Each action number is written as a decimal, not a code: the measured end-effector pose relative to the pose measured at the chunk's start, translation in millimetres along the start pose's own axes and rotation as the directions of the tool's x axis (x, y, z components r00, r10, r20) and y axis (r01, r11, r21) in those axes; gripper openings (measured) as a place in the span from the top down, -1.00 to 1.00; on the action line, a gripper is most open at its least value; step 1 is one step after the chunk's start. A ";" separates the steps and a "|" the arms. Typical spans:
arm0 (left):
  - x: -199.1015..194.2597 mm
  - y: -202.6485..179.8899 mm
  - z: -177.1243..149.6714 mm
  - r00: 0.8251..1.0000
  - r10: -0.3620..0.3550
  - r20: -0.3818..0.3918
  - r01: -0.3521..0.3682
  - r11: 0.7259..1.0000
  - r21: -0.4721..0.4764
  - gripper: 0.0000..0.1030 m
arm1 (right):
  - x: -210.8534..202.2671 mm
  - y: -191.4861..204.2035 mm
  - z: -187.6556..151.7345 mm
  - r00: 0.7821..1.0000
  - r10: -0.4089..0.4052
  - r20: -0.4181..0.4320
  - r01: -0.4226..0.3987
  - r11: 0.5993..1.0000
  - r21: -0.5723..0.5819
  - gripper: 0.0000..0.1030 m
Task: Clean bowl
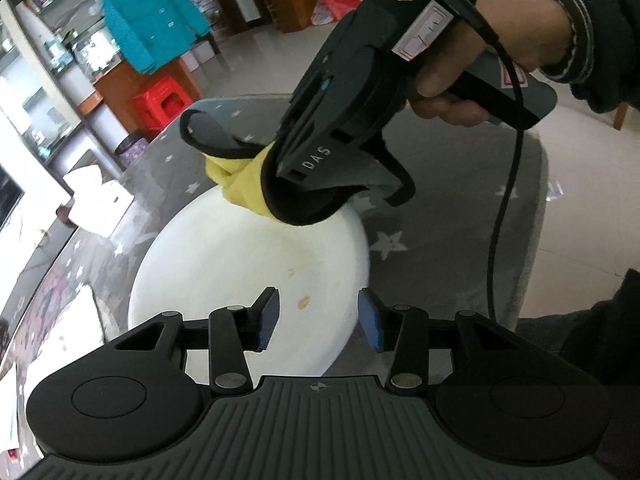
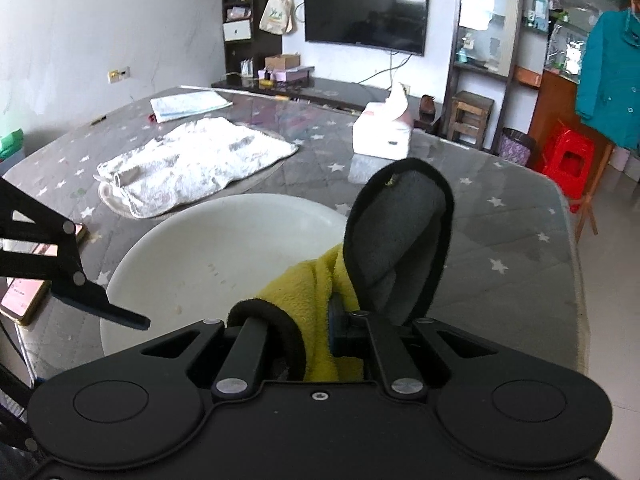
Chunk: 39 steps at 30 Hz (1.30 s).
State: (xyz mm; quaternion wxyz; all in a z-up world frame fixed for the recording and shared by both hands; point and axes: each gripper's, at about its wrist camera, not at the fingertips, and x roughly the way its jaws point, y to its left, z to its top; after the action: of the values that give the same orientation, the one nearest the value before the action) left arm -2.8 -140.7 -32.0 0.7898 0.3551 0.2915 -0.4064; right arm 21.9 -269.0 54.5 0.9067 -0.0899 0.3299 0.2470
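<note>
Right tool (image 2: 320, 332) is pressed together on a yellow and grey cloth (image 2: 320, 280), its black-edged flap standing up past the tips. It hangs over the far rim of the white bowl (image 1: 224, 264), and from the left wrist view the cloth bunch seems to meet or nearly meet that rim, though I cannot tell if it presses. Left tool (image 1: 319, 320) stands part spread with nothing between its blue pads (image 1: 269, 320), which hover above the near side of the bowl; whether they touch it is unclear. A small brown stain (image 1: 304, 301) and faint specks show on the inner wall just ahead of those pads. The bowl sits on the grey star-patterned worktop (image 2: 500, 220), with a white towel (image 2: 192, 164) and a tissue box (image 2: 382, 136) farther off.

Judging by this, the wiping step is in hand. The next move likely calls for bringing the cloth down inside the bowl and rubbing across toward the stain, with the left tool steadying the rim so the bowl does not slide.
</note>
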 end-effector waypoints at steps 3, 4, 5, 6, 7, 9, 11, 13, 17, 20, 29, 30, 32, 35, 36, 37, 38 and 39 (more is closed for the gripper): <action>7.5 -4.8 3.0 1.000 -0.003 -0.015 0.003 1.000 0.022 0.13 | -7.7 -6.1 -3.4 1.000 -0.011 0.013 0.011 1.000 0.018 0.83; 11.6 -6.6 4.0 1.000 -0.002 -0.024 0.003 1.000 0.030 0.13 | -10.2 -8.4 -5.1 1.000 -0.016 0.019 0.016 1.000 0.025 0.83; 14.4 -7.7 4.4 1.000 -0.003 -0.029 0.004 0.999 0.034 0.14 | -11.5 -9.8 -6.1 1.000 -0.019 0.020 0.019 0.999 0.028 0.83; 17.4 -8.0 4.1 0.999 0.000 -0.033 0.001 0.999 0.036 0.20 | -13.3 -11.5 -7.4 0.999 -0.023 0.024 0.023 0.999 0.034 0.83; 20.7 -8.4 4.8 0.999 0.001 -0.040 0.000 0.999 0.038 0.26 | -15.9 -13.9 -9.2 0.999 -0.029 0.030 0.028 0.999 0.042 0.83; 24.4 -9.9 6.3 0.999 0.001 -0.048 0.001 0.999 0.044 0.33 | -20.2 -17.4 -11.7 0.999 -0.036 0.036 0.034 0.998 0.053 0.83; 31.0 -11.9 7.6 0.998 0.004 -0.060 0.000 0.998 0.060 0.41 | -24.4 -21.5 -14.6 0.998 -0.045 0.042 0.042 0.997 0.067 0.83; 33.4 -12.1 8.4 0.998 0.004 -0.066 0.001 0.998 0.070 0.52 | -27.4 -25.2 -18.4 0.998 -0.055 0.042 0.051 0.995 0.080 0.83; 39.7 -19.6 4.8 0.995 -0.010 -0.095 0.017 0.998 0.066 0.66 | -31.4 -33.1 -27.0 0.997 -0.072 0.038 0.067 0.991 0.112 0.83; 45.2 -19.5 4.6 0.995 -0.010 -0.100 0.017 0.998 0.064 0.69 | -34.8 -37.1 -33.3 0.996 -0.076 0.041 0.070 0.988 0.139 0.83; 33.8 1.4 21.2 0.999 -0.042 -0.028 0.040 0.997 -0.064 0.72 | -45.9 -51.1 -48.9 0.994 -0.092 0.064 0.075 0.972 0.223 0.83; 32.1 3.6 22.2 0.999 -0.044 -0.021 0.043 0.996 -0.077 0.73 | -46.9 -51.8 -49.4 0.993 -0.094 0.066 0.077 0.971 0.227 0.83; 27.2 12.8 27.5 0.999 -0.046 0.006 0.046 0.991 -0.122 0.73 | -49.3 -53.5 -51.1 0.992 -0.100 0.072 0.081 0.968 0.236 0.83; 19.4 22.9 34.0 0.999 -0.031 0.040 0.037 0.986 -0.165 0.75 | -50.7 -55.2 -52.5 0.992 -0.103 0.076 0.081 0.965 0.248 0.83; 16.7 25.2 35.7 0.999 -0.025 0.048 0.033 0.984 -0.173 0.75 | -50.9 -55.5 -52.7 0.992 -0.103 0.079 0.080 0.964 0.252 0.83; 12.3 30.8 38.3 0.998 -0.017 0.063 0.029 0.981 -0.193 0.76 | -51.2 -55.9 -52.8 0.991 -0.103 0.081 0.079 0.963 0.256 0.83; 8.5 35.8 40.0 0.997 -0.012 0.074 0.028 0.977 -0.212 0.76 | -51.5 -56.2 -52.9 0.991 -0.102 0.083 0.078 0.963 0.259 0.83; 5.7 38.4 41.6 0.997 -0.007 0.080 0.024 0.975 -0.222 0.77 | -52.0 -56.0 -52.9 0.991 -0.099 0.088 0.073 0.962 0.262 0.83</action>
State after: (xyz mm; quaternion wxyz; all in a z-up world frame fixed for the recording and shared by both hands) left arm 39.8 -160.3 0.2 0.8324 0.2455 0.3066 -0.3910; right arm -13.4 -354.7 47.3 0.9360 0.0273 0.3092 0.1663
